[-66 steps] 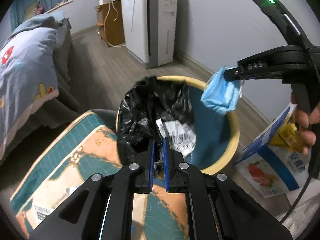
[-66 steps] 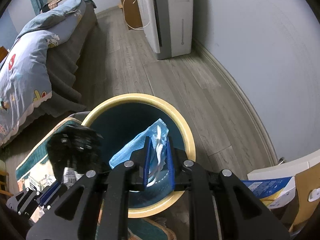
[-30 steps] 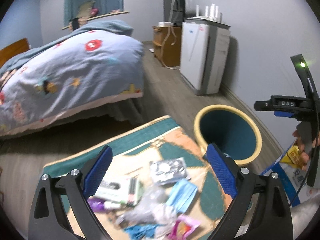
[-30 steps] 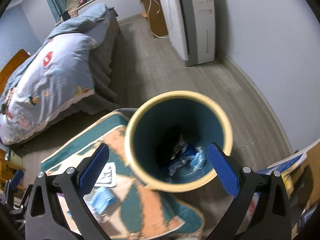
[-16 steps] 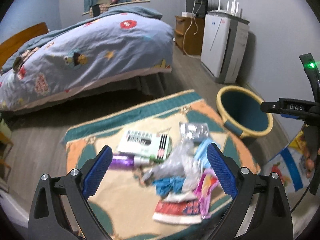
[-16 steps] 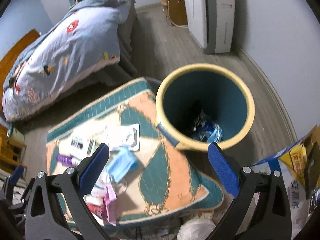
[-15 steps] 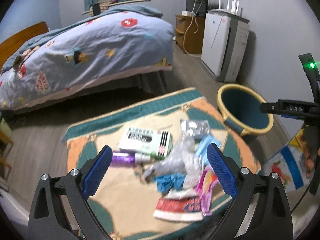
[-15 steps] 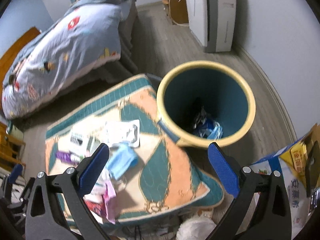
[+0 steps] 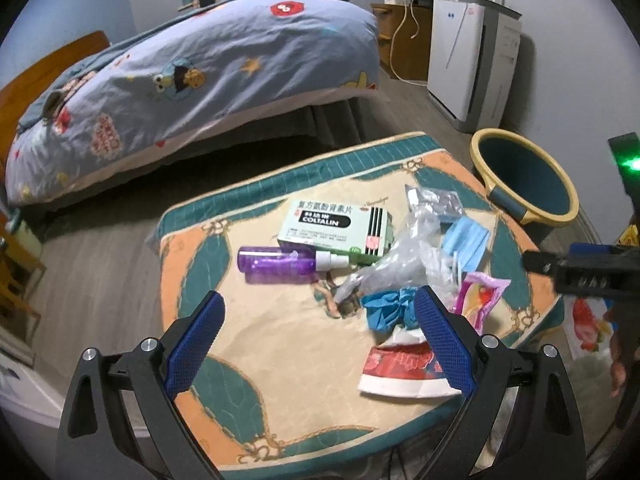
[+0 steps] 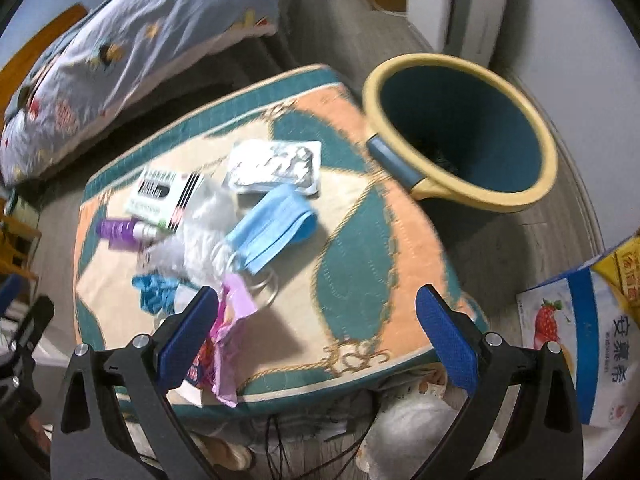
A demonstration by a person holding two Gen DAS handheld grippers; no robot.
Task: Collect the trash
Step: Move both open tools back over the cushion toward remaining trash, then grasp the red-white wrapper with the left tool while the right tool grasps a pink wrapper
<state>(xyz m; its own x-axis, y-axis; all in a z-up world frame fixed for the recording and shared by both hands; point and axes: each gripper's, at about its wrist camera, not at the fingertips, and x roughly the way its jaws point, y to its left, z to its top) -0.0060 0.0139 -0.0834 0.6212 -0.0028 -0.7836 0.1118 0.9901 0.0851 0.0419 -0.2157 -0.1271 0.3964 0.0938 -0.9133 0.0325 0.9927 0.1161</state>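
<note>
Both claws are spread wide and hold nothing. In the left wrist view, the left claw [image 9: 318,328] fills the bottom of the frame, its blue fingers [image 9: 195,338] far apart above the patterned counter [image 9: 256,344], touching none of the trash. From left to right at mid-frame lie a purple bottle [image 9: 276,261], a green medicine box [image 9: 336,224], a crumpled clear bag [image 9: 394,264], a blue mask [image 9: 466,242] and a pink wrapper [image 9: 480,300]; a blue glove [image 9: 386,306] and a red-and-white wrapper [image 9: 400,366] sit lower (just by the right finger). The bin [image 9: 524,178] stands at the right, off the counter's corner. In the right wrist view, blurred, the right claw [image 10: 316,334] is equally open over the counter's near edge, the pink wrapper just beside its left finger. The bin is upper right there.
</note>
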